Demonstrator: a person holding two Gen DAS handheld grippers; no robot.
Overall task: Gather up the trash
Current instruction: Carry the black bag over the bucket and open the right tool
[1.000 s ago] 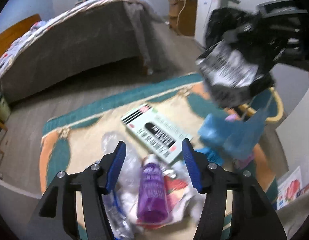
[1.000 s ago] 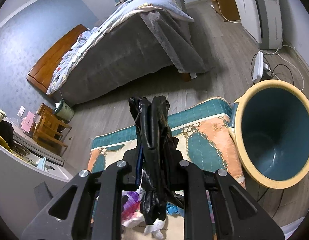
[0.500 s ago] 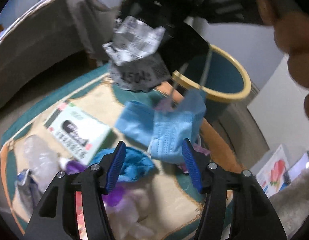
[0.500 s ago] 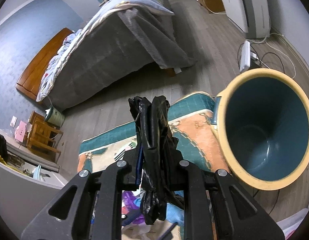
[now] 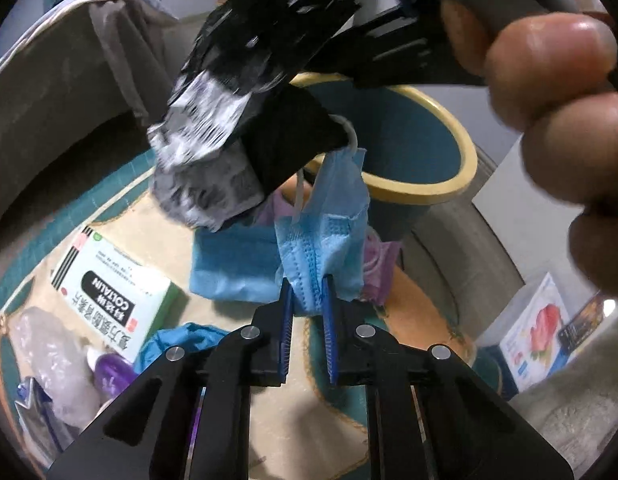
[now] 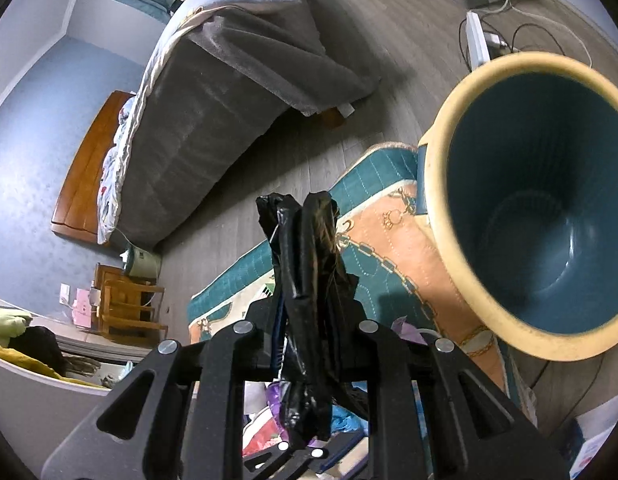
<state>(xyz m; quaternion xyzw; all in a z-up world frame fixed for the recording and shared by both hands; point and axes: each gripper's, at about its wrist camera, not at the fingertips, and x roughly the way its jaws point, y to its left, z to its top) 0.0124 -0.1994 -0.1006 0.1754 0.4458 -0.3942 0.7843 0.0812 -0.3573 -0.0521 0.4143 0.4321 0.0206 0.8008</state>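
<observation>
We record the left gripper (image 5: 307, 300), black with blue-lined fingers, at lower centre of its own view, its jaws drawn in on the bottom edge of a pale blue pleated face mask (image 5: 325, 240). The mask hangs by a white ear loop from a crumpled black and silver plastic wrapper (image 5: 213, 148) in the upper middle of that frame.

We record the right gripper (image 6: 309, 300) at lower centre of its view, jaws nearly closed and clamped on a twisted black plastic bag (image 6: 305, 280) that stands up between the fingers. In the left view a person's fingers (image 5: 549, 60) fill the upper right, wrapped round that gripper's black body.

We list a round teal waste bin with a cream rim (image 6: 441, 184) at right of the right view, and at upper right of centre in the left view, standing at the edge of a teal, peach and cream patterned rug (image 6: 389, 232).

On the rug, at lower left of the left view, we list:
- a green and white cardboard box (image 5: 113, 284);
- a crushed clear plastic bottle (image 5: 49, 348);
- a purple bottle (image 5: 111, 372);
- a blue cloth (image 5: 229, 264).

A grey-draped bed (image 6: 213, 92) fills the upper left.
</observation>
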